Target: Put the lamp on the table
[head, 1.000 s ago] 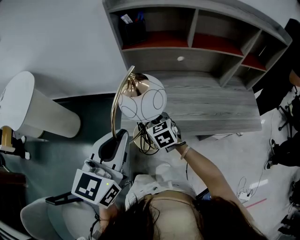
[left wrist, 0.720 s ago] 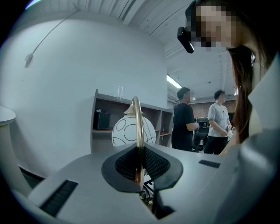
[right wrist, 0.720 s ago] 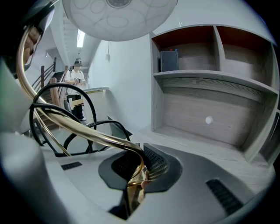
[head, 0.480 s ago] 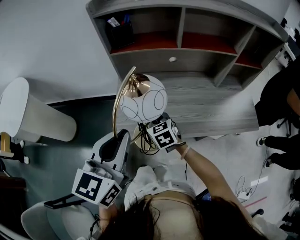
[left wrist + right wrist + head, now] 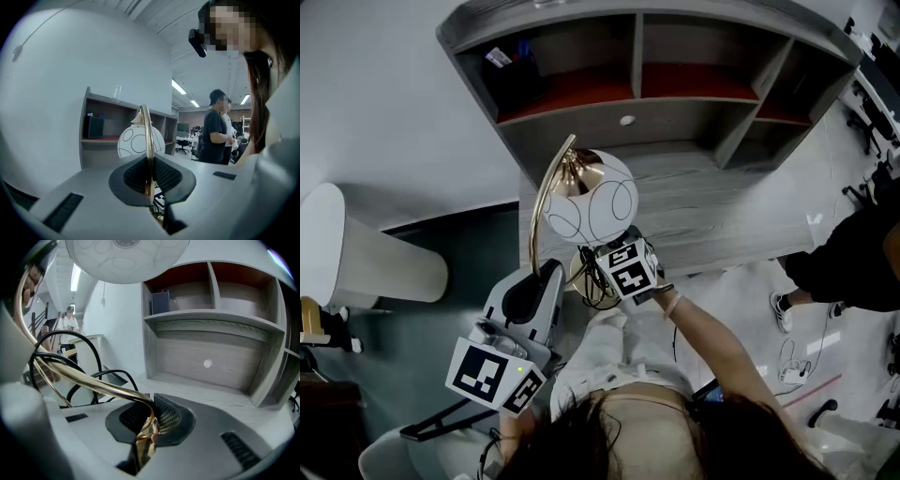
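The lamp has a white globe shade (image 5: pixel 590 199) with thin ring lines, hung from a curved gold arm (image 5: pixel 541 200). It is held in the air in front of the grey wooden table (image 5: pixel 712 217). My left gripper (image 5: pixel 534 281) is shut on the gold arm (image 5: pixel 147 136), low on its curve. My right gripper (image 5: pixel 598 265) is shut on the lamp's gold base ring (image 5: pixel 96 383) under the globe (image 5: pixel 123 258). A black cord (image 5: pixel 83 341) loops around the base. The globe (image 5: pixel 136 140) shows beyond the left jaws.
The table carries a hutch of open shelves (image 5: pixel 628 75) with a dark box (image 5: pixel 511 80) in the left bay. A white cylinder (image 5: pixel 366 255) lies at the left on the dark floor. A person in black (image 5: pixel 848 267) stands at the right, near chairs and floor cables.
The table and its hutch have shifted left and spread in the head view. The lamp and both grippers keep their grip. The person at the right has come further into view.
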